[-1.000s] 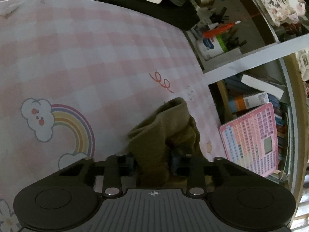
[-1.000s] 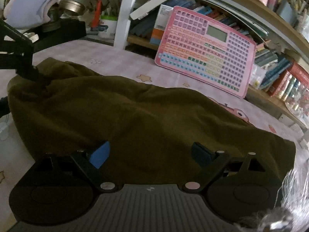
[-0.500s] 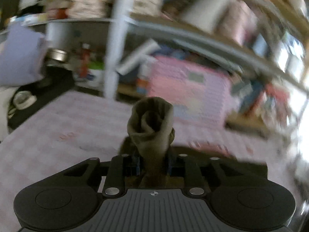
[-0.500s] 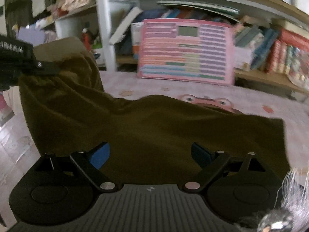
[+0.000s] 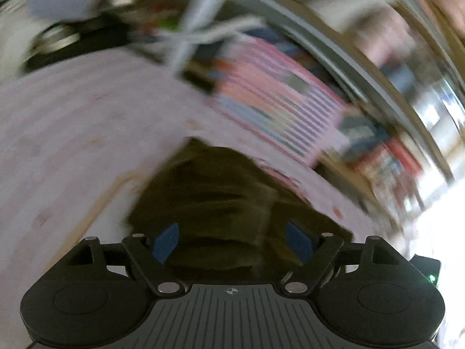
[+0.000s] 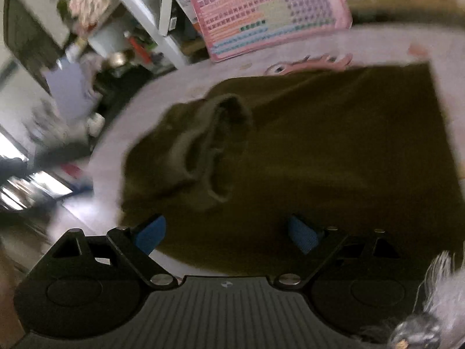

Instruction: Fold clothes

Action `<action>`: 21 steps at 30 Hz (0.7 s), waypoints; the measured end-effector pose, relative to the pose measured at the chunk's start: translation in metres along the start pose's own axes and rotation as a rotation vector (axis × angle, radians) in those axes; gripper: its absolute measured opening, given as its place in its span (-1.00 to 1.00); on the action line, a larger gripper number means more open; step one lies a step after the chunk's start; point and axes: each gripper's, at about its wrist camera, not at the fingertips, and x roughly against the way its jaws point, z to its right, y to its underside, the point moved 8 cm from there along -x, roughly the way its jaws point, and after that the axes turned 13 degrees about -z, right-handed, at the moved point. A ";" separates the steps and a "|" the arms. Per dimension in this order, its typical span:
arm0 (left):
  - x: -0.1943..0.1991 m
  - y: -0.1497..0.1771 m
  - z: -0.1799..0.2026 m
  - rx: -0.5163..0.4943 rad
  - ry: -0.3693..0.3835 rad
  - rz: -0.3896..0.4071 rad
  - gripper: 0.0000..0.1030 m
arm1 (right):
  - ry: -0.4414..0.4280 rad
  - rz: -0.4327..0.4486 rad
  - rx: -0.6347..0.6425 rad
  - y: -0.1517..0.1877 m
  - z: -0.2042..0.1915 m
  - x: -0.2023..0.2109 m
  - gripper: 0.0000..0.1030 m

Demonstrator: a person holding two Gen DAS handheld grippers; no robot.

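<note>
Each claw, left [image 5: 231, 240] and right [image 6: 225, 234], has a black ribbed body, blue pads [image 5: 165, 241], silver screws and two round side discs

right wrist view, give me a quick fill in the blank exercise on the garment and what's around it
1. The garment spread on the bed is dark ___ in colour.
2. The board of coloured keys propped against the shelves has a ___ frame.
3. The right gripper has its jaws ___, with nothing pinched between them.
4. The sleeve lies folded ___ the garment's body.

Missing words: olive green; pink; open; on top of
</note>
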 end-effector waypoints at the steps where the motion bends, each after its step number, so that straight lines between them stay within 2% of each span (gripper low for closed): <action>1: 0.005 0.007 -0.011 0.059 -0.003 0.009 0.62 | -0.055 -0.021 -0.050 -0.006 -0.001 -0.005 0.78; 2: 0.009 0.014 -0.022 0.118 -0.005 0.018 0.62 | -0.092 -0.042 -0.113 -0.012 0.001 -0.010 0.78; 3: 0.013 0.022 -0.031 0.172 -0.007 0.025 0.62 | -0.124 -0.061 -0.181 -0.017 0.002 -0.017 0.68; 5: 0.015 0.033 -0.040 0.233 -0.011 0.028 0.62 | -0.176 -0.068 -0.289 -0.027 0.001 -0.025 0.17; 6: 0.016 0.035 -0.041 0.242 -0.015 0.032 0.62 | -0.203 -0.077 -0.331 -0.032 -0.002 -0.030 -0.26; 7: 0.017 0.035 -0.039 0.237 -0.018 0.041 0.62 | -0.228 -0.074 -0.337 -0.036 -0.006 -0.031 -0.55; 11: 0.020 0.036 -0.030 0.229 0.003 0.073 0.62 | -0.367 -0.042 -0.304 -0.045 -0.019 -0.024 -0.60; 14: 0.018 0.040 -0.027 0.234 0.016 0.068 0.62 | -0.269 -0.101 -0.402 -0.040 0.012 -0.038 -0.61; 15: 0.018 0.041 -0.026 0.234 0.017 0.064 0.62 | -0.279 -0.107 -0.420 -0.038 0.018 -0.039 -0.60; 18: 0.015 0.043 -0.025 0.225 0.005 0.047 0.62 | -0.286 -0.107 -0.382 -0.038 0.016 -0.036 -0.41; 21: 0.008 0.045 -0.025 0.185 -0.046 0.021 0.62 | -0.257 -0.102 -0.289 -0.036 0.005 -0.023 -0.37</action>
